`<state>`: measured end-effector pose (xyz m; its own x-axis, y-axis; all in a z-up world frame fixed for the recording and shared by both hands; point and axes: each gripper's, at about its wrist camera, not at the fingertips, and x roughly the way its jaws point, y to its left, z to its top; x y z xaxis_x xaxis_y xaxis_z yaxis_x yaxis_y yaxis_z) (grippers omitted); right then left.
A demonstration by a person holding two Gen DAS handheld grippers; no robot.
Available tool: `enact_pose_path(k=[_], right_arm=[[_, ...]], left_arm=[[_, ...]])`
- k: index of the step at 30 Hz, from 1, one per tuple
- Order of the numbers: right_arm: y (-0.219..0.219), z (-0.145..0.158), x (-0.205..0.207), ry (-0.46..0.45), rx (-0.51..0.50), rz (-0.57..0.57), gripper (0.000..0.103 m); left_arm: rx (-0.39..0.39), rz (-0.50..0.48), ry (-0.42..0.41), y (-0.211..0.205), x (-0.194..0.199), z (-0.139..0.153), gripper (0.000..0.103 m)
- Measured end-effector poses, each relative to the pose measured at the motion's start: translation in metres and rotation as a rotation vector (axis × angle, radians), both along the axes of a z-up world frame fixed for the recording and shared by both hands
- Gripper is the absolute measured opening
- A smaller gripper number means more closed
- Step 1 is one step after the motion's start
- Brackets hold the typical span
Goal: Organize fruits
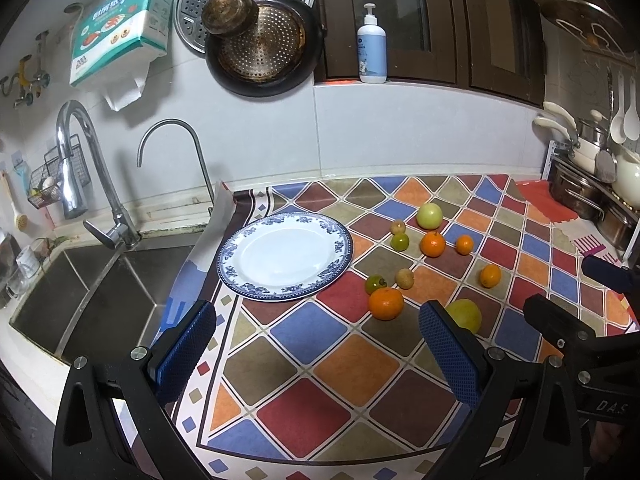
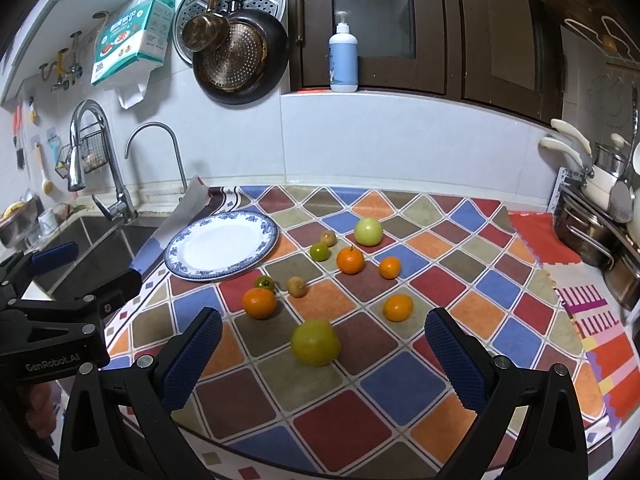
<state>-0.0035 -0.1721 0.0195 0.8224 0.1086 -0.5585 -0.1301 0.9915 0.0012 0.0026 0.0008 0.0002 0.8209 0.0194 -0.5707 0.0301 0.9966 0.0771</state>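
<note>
A blue-rimmed white plate lies empty on the chequered mat, left of several scattered fruits. Nearest are a yellow-green apple and an orange. Farther back lie a pale green apple, more oranges, small green citrus and small brown fruits. My left gripper is open and empty, hovering near the mat's front left. My right gripper is open and empty, with the yellow-green apple just ahead between its fingers.
A steel sink with two taps lies left of the mat. Pots and utensils stand at the right. Pans hang on the wall, and a pump bottle stands on the ledge. The other gripper shows at each view's edge.
</note>
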Motion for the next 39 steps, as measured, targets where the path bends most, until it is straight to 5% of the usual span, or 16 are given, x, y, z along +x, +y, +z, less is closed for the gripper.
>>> enact_pose_path(k=[7, 15, 39], right_arm=[[-0.003, -0.011, 0.017, 0.066, 0.011, -0.007, 0.102], [-0.005, -0.030, 0.043, 0.146, -0.016, 0.014, 0.102], [0.000, -0.107, 0.109, 0.441, 0.005, 0.134, 0.069]], left_arm=[[0.016, -0.072, -0.006, -0.001, 0.010, -0.011, 0.102], [0.047, -0.184, 0.017, -0.012, 0.035, -0.029, 0.088], [-0.014, -0.388, 0.277, -0.036, 0.122, -0.103, 0.059]])
